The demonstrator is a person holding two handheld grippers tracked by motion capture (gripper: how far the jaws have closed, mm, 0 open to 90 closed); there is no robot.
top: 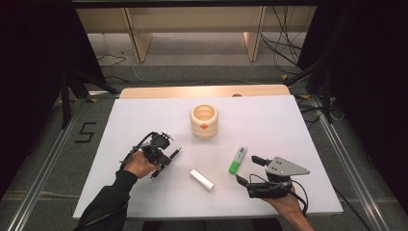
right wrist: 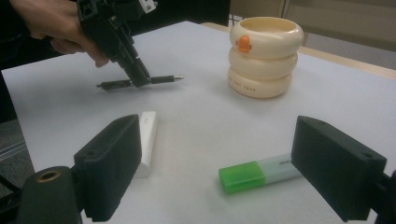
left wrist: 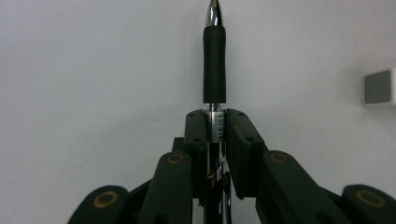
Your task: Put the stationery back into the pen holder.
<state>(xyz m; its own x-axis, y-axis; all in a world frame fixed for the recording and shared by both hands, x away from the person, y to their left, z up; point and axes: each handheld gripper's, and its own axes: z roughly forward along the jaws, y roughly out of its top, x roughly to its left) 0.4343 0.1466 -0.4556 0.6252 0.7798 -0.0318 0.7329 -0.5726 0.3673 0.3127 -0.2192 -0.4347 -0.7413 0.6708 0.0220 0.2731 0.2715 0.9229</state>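
Our right tongs (right wrist: 224, 163) gape wide over the green marker (right wrist: 259, 173), while the left tongs (left wrist: 215, 135) clamp the pen (left wrist: 214, 60) just above the worktop (top: 288, 125), probably to be carried next to the cup (top: 204, 121).

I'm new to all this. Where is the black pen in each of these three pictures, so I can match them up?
High view: the black pen is left of centre, clamped in the left gripper.
Left gripper view: it runs straight up the middle from between the jaws.
Right gripper view: upper left, level just above the table.
Shared landmark: the white block.
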